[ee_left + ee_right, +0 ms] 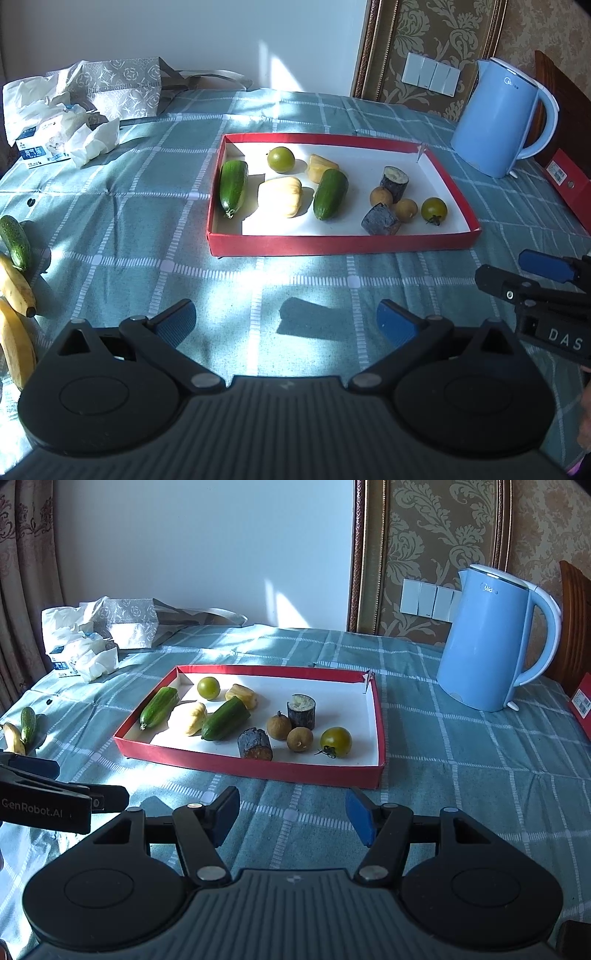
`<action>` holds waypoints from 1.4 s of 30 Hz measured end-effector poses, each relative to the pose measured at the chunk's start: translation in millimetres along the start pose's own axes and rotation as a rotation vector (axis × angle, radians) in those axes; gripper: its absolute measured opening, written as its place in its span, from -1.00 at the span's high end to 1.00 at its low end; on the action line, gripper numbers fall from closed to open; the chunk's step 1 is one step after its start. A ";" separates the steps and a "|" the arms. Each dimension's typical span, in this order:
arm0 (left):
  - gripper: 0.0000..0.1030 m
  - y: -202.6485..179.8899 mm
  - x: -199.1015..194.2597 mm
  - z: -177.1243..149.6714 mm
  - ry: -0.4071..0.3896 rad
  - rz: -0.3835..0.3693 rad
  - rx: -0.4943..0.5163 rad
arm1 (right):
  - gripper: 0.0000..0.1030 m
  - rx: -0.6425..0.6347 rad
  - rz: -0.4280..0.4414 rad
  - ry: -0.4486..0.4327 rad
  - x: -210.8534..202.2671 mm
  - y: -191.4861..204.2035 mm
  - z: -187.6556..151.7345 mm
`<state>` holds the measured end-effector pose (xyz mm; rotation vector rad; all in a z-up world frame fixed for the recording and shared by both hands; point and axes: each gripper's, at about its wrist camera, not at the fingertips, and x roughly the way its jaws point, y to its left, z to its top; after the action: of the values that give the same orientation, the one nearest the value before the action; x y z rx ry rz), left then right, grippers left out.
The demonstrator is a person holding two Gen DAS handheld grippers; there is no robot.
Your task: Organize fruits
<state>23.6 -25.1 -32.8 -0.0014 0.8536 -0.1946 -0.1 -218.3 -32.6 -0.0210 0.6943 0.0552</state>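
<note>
With both sets of jaws spread and empty, the soft bananas (14,295) at lower left want a gentle mid-body grip.

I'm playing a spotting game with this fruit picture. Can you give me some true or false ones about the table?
1. Two cucumbers lie in the red tray. True.
2. The kettle is red. False: it is blue.
3. The bananas are inside the tray. False: they lie on the tablecloth, left of it.
4. The right gripper holds a tomato. False: its fingers are empty.
5. Two green tomatoes sit in the tray. True.
</note>
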 end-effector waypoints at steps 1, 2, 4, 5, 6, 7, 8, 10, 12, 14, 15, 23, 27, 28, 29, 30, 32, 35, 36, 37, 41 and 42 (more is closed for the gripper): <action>-1.00 0.4 -0.2 0.2 0.000 -0.001 -0.003 | -0.22 -0.002 -0.002 -0.002 -0.4 0.2 0.0; -1.00 0.9 -0.4 0.4 0.000 -0.001 -0.005 | -0.22 -0.004 -0.004 -0.003 -0.8 0.5 0.1; -1.00 0.6 -0.7 0.4 0.000 -0.003 -0.004 | -0.22 -0.008 -0.003 0.001 -0.5 1.2 0.6; -1.00 0.4 -0.9 0.4 0.000 -0.003 -0.003 | -0.22 -0.007 -0.005 0.002 -0.5 1.5 0.8; -1.00 0.0 -1.4 0.5 -0.001 -0.004 -0.001 | -0.22 -0.006 -0.005 0.001 -0.7 1.6 0.7; -1.00 -0.4 -2.0 0.4 -0.003 -0.006 0.001 | -0.23 -0.007 -0.004 0.001 -0.9 2.2 0.7; -1.00 -0.8 -2.4 0.5 -0.004 -0.007 0.003 | -0.24 -0.010 -0.004 0.001 -0.8 2.6 0.6; -1.00 -1.4 -2.9 0.8 -0.004 -0.010 0.008 | -0.26 -0.014 -0.007 0.000 -0.9 3.9 0.2; -1.00 -1.5 -3.2 1.0 -0.003 -0.017 0.006 | -0.27 -0.013 -0.008 -0.001 -1.0 5.0 0.0; -1.00 -2.0 -3.1 1.0 -0.001 -0.018 0.007 | -0.27 -0.014 -0.009 -0.004 -1.5 5.5 -0.4; -1.00 -2.5 -3.0 1.1 -0.001 -0.018 0.008 | -0.27 -0.015 -0.011 -0.004 -1.6 6.3 -0.5; -1.00 -4.6 -3.5 0.3 0.000 -0.025 0.020 | -0.27 -0.013 -0.019 -0.002 -1.1 10.0 -1.6; -1.00 -3.6 -3.5 0.2 0.001 -0.026 0.017 | -0.27 -0.005 -0.021 0.001 -1.3 8.1 -2.1; -1.00 -3.6 -3.5 0.3 0.001 -0.026 0.017 | -0.27 -0.004 -0.023 -0.001 -1.6 8.0 -2.2; -1.00 -3.5 -3.4 0.4 0.001 -0.025 0.016 | -0.27 -0.004 -0.024 -0.001 -1.7 8.0 -2.2; -1.00 -3.6 -3.1 0.5 0.001 -0.023 0.016 | -0.27 -0.004 -0.023 0.000 -1.9 7.9 -2.4; -1.00 -3.4 -3.0 0.7 0.002 -0.023 0.016 | -0.27 -0.004 -0.023 -0.001 -1.9 7.9 -2.4; -1.00 -3.4 -2.8 0.7 0.002 -0.022 0.016 | -0.27 -0.005 -0.023 -0.001 -1.8 8.2 -2.6; -1.00 -3.4 -2.8 0.7 0.002 -0.022 0.017 | -0.27 -0.005 -0.023 -0.001 -1.6 8.3 -2.6; -1.00 -3.6 -2.6 0.5 0.002 -0.021 0.018 | -0.27 -0.005 -0.023 0.000 -1.6 8.4 -2.7; -1.00 -3.2 -2.2 0.0 0.001 -0.023 0.014 | -0.27 -0.007 -0.024 0.000 -1.7 8.5 -3.0; -1.00 -3.0 -2.2 -0.2 0.001 -0.022 0.015 | -0.27 -0.006 -0.025 -0.002 -1.8 8.6 -3.1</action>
<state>21.5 -27.7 -31.0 0.0033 0.8534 -0.2213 -3.9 -210.0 -33.9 -0.0351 0.6921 0.0335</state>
